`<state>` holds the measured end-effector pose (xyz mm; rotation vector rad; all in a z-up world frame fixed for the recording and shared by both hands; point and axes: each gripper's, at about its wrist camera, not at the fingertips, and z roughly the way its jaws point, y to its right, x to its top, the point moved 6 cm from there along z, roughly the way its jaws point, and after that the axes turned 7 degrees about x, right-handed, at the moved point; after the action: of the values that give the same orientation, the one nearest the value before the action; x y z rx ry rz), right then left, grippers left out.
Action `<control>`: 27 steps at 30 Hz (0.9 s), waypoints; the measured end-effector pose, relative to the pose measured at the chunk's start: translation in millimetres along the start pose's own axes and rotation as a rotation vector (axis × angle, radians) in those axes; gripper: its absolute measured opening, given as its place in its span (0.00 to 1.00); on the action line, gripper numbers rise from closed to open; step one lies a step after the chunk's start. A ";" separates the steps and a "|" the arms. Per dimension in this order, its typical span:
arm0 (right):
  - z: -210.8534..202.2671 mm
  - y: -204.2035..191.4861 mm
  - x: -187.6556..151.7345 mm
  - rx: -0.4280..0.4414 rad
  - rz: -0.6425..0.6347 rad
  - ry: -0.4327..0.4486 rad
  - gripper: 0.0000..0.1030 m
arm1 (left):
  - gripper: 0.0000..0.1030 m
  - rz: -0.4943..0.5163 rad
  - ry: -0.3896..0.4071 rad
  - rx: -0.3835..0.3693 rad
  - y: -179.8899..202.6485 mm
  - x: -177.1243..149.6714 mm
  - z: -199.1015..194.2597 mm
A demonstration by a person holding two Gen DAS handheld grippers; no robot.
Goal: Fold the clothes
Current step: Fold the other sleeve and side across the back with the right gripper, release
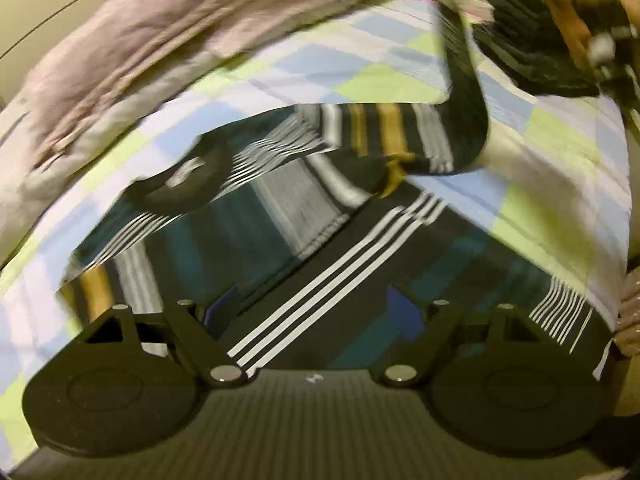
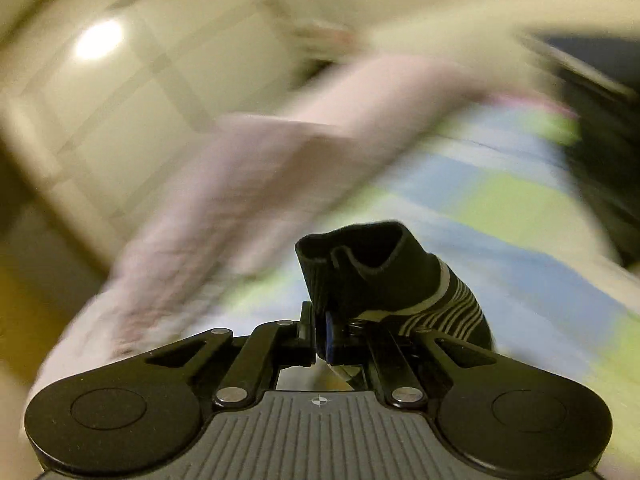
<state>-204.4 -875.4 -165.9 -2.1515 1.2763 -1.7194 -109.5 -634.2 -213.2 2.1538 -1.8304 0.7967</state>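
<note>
Right gripper (image 2: 320, 336) seemingly clamps sleeve cuff (image 2: 360, 264)

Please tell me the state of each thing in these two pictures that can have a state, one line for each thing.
Left gripper: open, nothing between its fingers, above the striped garment.
Right gripper: shut on the garment's black cuff.
Striped garment: spread on the bed, one sleeve lifted.
Black cuff: pinched, raised off the bed.
Checked bedsheet: lies flat under the garment.
Pink cloth: bunched at the sheet's far edge.
</note>
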 end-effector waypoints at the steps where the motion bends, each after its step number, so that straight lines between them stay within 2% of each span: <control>1: 13.8 -44.0 -8.3 0.076 -0.074 -0.012 0.03 | 0.75 -0.015 0.002 0.014 -13.6 -9.8 -8.2; 3: 38.3 -129.5 -32.6 0.223 -0.222 -0.049 0.03 | 0.76 -0.049 -0.006 0.052 -44.1 -33.6 -24.5; 5: 63.3 -196.4 -79.1 0.336 -0.345 -0.125 0.03 | 0.76 -0.100 -0.029 0.095 -78.3 -63.4 -38.6; 7: 90.1 -249.4 -141.0 0.421 -0.442 -0.235 0.03 | 0.76 -0.154 -0.062 0.133 -111.1 -95.5 -49.6; 9: 119.7 -280.7 -213.1 0.419 -0.554 -0.383 0.04 | 0.76 -0.198 -0.090 0.165 -136.7 -123.5 -57.8; 10: 130.6 -289.3 -245.3 0.409 -0.600 -0.452 0.13 | 0.76 -0.218 -0.101 0.176 -147.9 -136.2 -61.0; 11: 135.1 -290.9 -267.0 0.403 -0.618 -0.502 0.35 | 0.76 -0.235 -0.109 0.182 -157.5 -146.9 -62.7; 13: 139.4 -289.6 -302.4 0.397 -0.630 -0.586 0.61 | 0.76 -0.256 -0.116 0.182 -170.7 -161.3 -61.6; 17: 123.6 -267.2 -318.1 0.336 -0.605 -0.652 0.61 | 0.76 -0.276 -0.114 0.142 -180.1 -163.8 -42.4; 20: 109.2 -233.0 -298.7 0.226 -0.566 -0.667 0.61 | 0.75 -0.283 -0.092 0.083 -179.0 -147.3 -18.8; 23: 94.8 -187.1 -274.4 0.087 -0.529 -0.672 0.61 | 0.67 -0.257 -0.070 0.036 -171.6 -118.6 13.9; 27: 82.7 -119.7 -234.1 -0.115 -0.517 -0.624 0.61 | 0.65 -0.245 -0.051 0.030 -172.6 -77.9 59.8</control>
<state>-72.3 -678.4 -306.4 -2.9307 0.7034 -0.9276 65.5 -560.7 -271.6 2.3778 -1.5437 0.7243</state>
